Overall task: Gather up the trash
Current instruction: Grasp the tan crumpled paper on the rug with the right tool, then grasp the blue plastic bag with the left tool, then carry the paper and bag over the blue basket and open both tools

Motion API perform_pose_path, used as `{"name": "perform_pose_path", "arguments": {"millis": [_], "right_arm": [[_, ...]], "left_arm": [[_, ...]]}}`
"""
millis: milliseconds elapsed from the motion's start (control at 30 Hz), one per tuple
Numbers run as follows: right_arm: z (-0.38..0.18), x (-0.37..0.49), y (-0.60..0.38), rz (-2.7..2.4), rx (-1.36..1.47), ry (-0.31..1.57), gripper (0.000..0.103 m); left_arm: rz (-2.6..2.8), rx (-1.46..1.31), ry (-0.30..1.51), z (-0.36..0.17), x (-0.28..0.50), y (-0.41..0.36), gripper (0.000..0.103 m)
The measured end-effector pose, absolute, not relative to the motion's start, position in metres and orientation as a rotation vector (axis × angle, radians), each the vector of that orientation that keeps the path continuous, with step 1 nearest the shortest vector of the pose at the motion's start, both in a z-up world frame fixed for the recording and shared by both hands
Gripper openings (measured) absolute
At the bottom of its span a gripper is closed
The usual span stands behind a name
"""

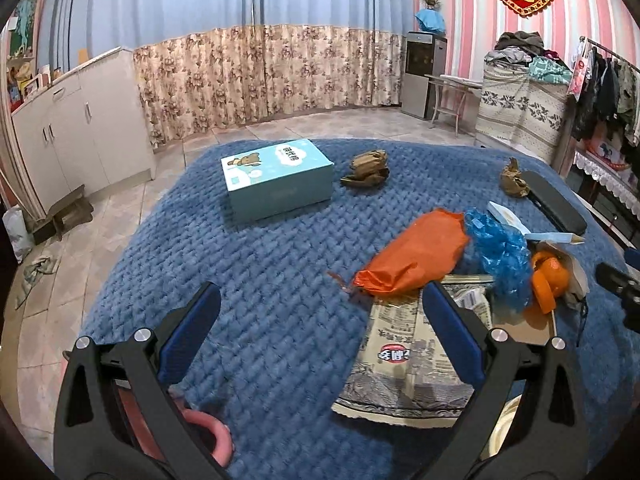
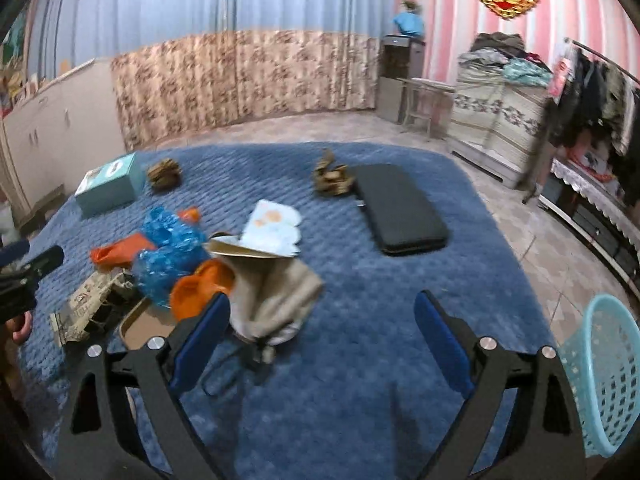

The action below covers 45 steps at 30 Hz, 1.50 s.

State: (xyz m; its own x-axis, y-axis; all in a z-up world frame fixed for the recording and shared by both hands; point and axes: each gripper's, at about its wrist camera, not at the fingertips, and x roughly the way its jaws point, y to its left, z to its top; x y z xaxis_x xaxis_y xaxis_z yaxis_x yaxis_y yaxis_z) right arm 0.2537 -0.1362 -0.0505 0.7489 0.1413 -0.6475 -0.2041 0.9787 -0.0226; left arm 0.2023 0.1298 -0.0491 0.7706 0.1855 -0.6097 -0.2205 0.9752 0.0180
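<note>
**Both hand-held grippers spread above the trash pile**

While you hold both tools over the blue blanket [image 1: 280, 340], each hand-held gripper is spread wide and holds nothing. Your left hand-held gripper [image 1: 320, 308] hovers low, its right finger [image 1: 452, 324] over the printed paper wrapper [image 1: 404, 360] that lies flat just ahead. Just beyond that finger lies the orange bag [image 1: 416, 256], crumpled and wedge-shaped, touching the blue plastic [image 1: 500, 256], which is bunched and shiny. Next to the plastic, on its right, sits the orange peel [image 1: 550, 280], with a white card [image 1: 520, 224] behind it.

Your right hand-held gripper [image 2: 322, 312] faces the same pile from the other side. Its left finger [image 2: 208, 328] stands in front of the orange peel [image 2: 200, 288] and the grey cloth [image 2: 276, 300], a limp, rumpled heap near the middle of the pile. The white card [image 2: 276, 228] sits on top of the pile, stained orange. The view is blurred.

Well apart from the pile, two brown wads [image 1: 366, 168] [image 1: 512, 178] lie on the far part of the blanket, one beside the teal box [image 1: 276, 180], the other touching the black case [image 2: 400, 208]. The blue basket [image 2: 608, 376] stands at your right, off the blanket.
</note>
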Motion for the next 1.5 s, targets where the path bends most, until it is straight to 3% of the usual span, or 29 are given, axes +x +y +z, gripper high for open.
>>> {"name": "perform_pose_path", "arguments": {"millis": [67, 200, 267, 367, 767, 1067, 1233, 1333, 1500], "right_arm": [[-0.061, 0.263, -0.133, 0.222, -0.075, 0.762, 0.070], [-0.071, 0.270, -0.138, 0.283, -0.010, 0.825, 0.059], [-0.072, 0.270, -0.145, 0.298, 0.009, 0.842, 0.028], [-0.073, 0.273, -0.153, 0.324, 0.041, 0.847, 0.015], [-0.038, 0.265, -0.211, 0.154, 0.009, 0.738, 0.010], [-0.018, 0.252, -0.278, 0.081, 0.086, 0.676, 0.009], [-0.018, 0.251, -0.296, 0.063, 0.096, 0.675, 0.009], [-0.020, 0.249, -0.301, 0.051, 0.102, 0.670, 0.009], [-0.013, 0.241, -0.311, 0.037, 0.113, 0.638, 0.009]], "left_arm": [[0.212, -0.048, 0.660, -0.050, 0.203, 0.130, 0.098], [0.204, -0.040, 0.667, -0.053, 0.204, 0.129, 0.098], [0.198, -0.055, 0.670, -0.054, 0.207, 0.130, 0.098], [0.188, -0.074, 0.675, -0.055, 0.210, 0.127, 0.098], [0.083, -0.081, 0.694, -0.041, 0.241, 0.072, 0.097], [-0.019, -0.026, 0.809, -0.060, 0.280, 0.014, 0.065], [-0.066, -0.016, 0.814, -0.066, 0.287, -0.001, 0.028], [-0.076, 0.000, 0.799, -0.060, 0.285, -0.009, 0.019], [-0.057, 0.009, 0.717, -0.031, 0.273, -0.009, 0.017]]}}
